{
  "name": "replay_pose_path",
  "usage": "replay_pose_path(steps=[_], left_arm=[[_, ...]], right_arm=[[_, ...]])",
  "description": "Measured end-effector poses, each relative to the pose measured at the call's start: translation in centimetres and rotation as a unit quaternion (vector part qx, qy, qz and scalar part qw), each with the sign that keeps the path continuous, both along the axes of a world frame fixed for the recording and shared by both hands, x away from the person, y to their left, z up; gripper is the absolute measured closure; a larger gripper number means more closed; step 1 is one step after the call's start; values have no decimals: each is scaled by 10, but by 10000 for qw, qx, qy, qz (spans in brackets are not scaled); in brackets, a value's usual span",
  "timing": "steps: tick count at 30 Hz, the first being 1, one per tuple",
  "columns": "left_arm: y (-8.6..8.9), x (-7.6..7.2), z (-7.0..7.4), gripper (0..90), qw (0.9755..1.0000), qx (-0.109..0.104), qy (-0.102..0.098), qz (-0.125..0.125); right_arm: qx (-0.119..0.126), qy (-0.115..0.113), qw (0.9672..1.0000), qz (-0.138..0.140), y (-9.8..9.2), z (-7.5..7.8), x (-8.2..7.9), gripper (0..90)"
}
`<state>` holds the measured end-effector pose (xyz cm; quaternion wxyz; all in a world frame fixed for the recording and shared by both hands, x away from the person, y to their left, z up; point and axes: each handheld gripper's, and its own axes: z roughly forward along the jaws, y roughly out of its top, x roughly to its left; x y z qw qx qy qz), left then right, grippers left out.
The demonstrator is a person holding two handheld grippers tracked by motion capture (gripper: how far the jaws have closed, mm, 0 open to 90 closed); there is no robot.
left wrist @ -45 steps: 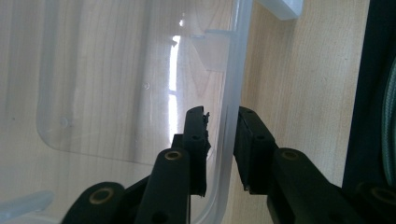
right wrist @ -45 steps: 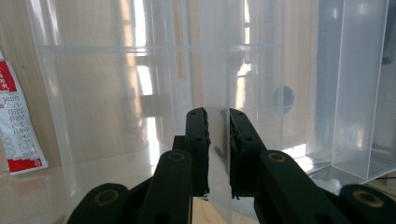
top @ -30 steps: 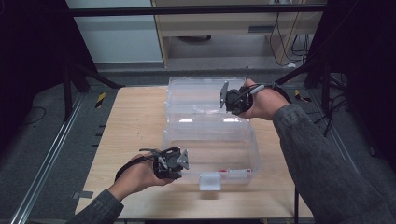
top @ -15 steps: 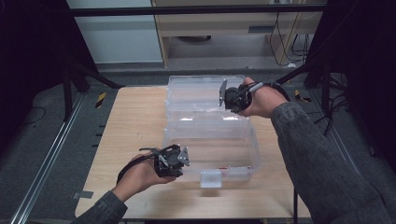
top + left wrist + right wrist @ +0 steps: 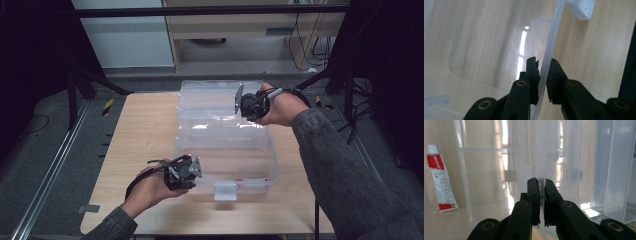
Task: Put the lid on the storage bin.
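Note:
A clear plastic storage box sits on the wooden table, its rear half, apparently the lid, folded back. My left gripper is at the box's front left corner. In the left gripper view it is shut on the translucent box wall, one jaw on each side. My right gripper is at the rear half's right side. In the right gripper view it is shut on a thin clear panel, and its jaws have just been closing further on it.
A white latch tab sticks out from the box's front wall. A red and white tube lies behind the clear plastic in the right gripper view. Dark stands and cables surround the table, with bare wood left of the box.

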<state>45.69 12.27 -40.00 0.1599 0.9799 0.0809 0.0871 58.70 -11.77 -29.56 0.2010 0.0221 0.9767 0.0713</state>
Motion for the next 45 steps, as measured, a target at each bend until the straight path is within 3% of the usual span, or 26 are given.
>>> replay_pose_path(steps=[16,25,27,35,36,45], left_arm=[[0,0,0,793,9999,48,-64,100],[-1,-1,-2,787,9997,-50,-52,223],[-1,-6,-3,786,9985,-141,64,517],[-1,-7,-4,783,9978,-193,86,629],[-1,-2,-2,782,9995,-88,-45,286],[1,-1,-2,774,9996,-69,-23,261]], right_arm=[[72,-163,9997,153,1,5,-22,861],[94,-261,9994,200,0,6,-36,859],[78,-296,9993,210,1,6,-39,859],[48,-357,9990,274,2,6,-48,859],[37,-360,9989,293,2,6,-49,858],[131,-420,9985,313,-1,6,-62,856]])
